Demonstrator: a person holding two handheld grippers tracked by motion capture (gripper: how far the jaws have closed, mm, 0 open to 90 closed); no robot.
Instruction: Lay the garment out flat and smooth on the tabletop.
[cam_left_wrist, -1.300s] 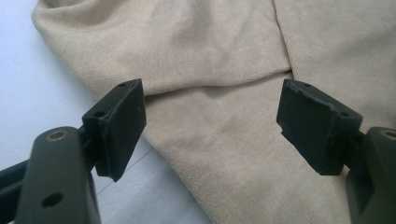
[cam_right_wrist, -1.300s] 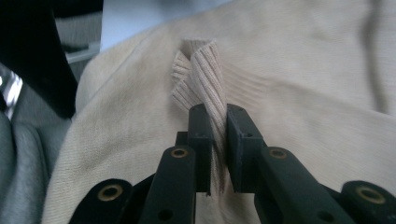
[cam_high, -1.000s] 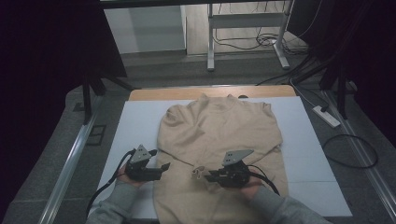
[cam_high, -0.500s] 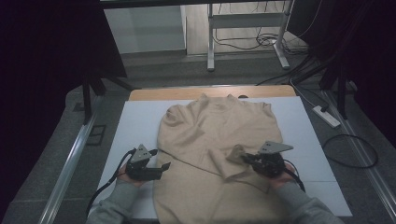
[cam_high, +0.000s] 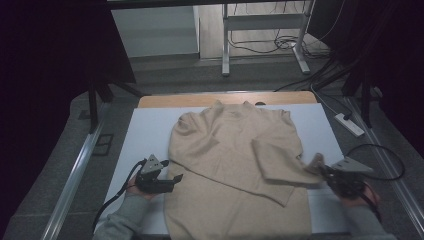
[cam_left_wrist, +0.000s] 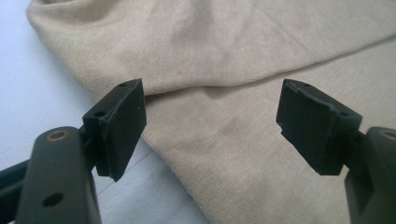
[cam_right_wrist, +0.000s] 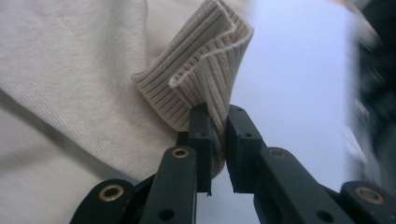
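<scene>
On white table (cam_high: 145, 130) | beige knit sweater (cam_high: 235, 150) | ribbed cuff (cam_right_wrist: 201, 70) pinched, right gripper (cam_right_wrist: 218, 149)

Both grippers (cam_high: 176, 178) (cam_high: 322, 170) are black, with brass-ringed screw holes along the jaw arms, flat black pads (cam_left_wrist: 122, 122), grey three-cornered top plates, trailing black cables, and grey sleeves (cam_high: 127, 215) behind.

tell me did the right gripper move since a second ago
Yes. The right gripper, pinching the sweater's cuff, went from mid-sweater out to the table's right edge.

sweater (cam_high: 235, 165) covers table (cam_high: 145, 130) centre
</scene>
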